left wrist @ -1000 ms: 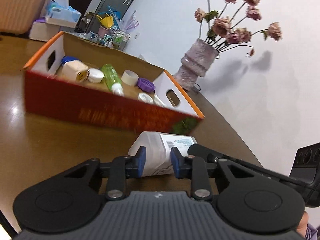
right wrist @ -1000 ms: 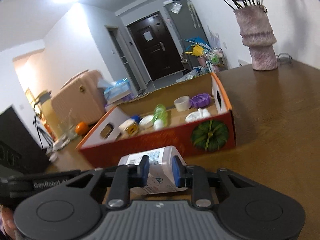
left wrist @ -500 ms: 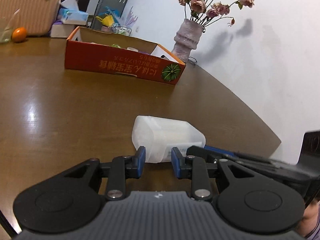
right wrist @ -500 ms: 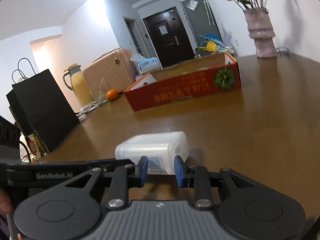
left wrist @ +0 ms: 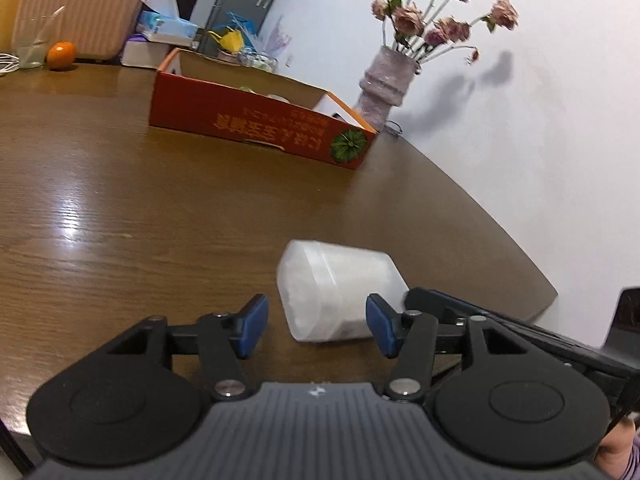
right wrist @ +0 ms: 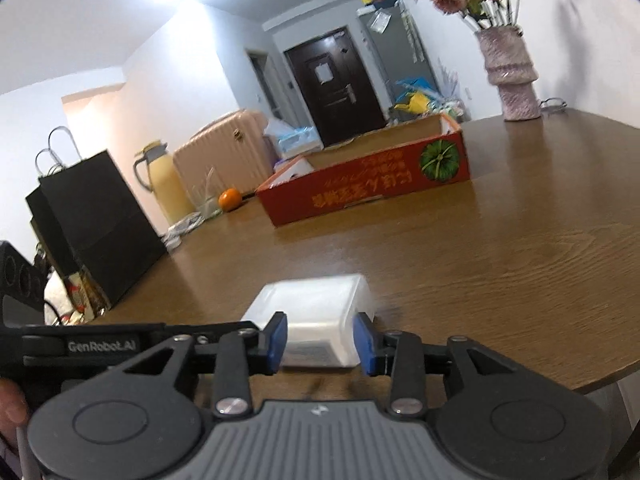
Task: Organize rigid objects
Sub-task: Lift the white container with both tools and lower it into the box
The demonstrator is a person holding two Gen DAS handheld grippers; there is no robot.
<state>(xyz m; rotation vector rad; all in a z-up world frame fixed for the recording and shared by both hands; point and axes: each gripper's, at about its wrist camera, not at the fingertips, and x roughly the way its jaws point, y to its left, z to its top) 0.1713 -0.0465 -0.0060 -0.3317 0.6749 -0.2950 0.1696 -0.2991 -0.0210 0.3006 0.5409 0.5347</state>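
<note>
A white translucent plastic bottle [left wrist: 336,288] lies on its side on the brown table [left wrist: 120,220], well short of the red cardboard box [left wrist: 256,124]. My left gripper [left wrist: 316,332] is just behind the bottle with its jaws opening. Its right pad is close to the bottle's side and its left pad stands apart. My right gripper [right wrist: 320,344] is opening too, its blue pads flanking the end of the bottle [right wrist: 316,316]. The box [right wrist: 360,188] has a pumpkin picture, and its contents are mostly hidden.
A pink vase of dried roses [left wrist: 386,80] [right wrist: 508,76] stands at the back by the wall. An orange [right wrist: 230,199], a yellow jug [right wrist: 164,188] and a black paper bag [right wrist: 92,216] sit at the far left. The table's rounded edge [left wrist: 532,276] runs close on the right.
Both grippers have drawn back from the box, and the bottle has come away with them. Both pairs of jaws, nearly shut before, now stand spread beside the bottle.
</note>
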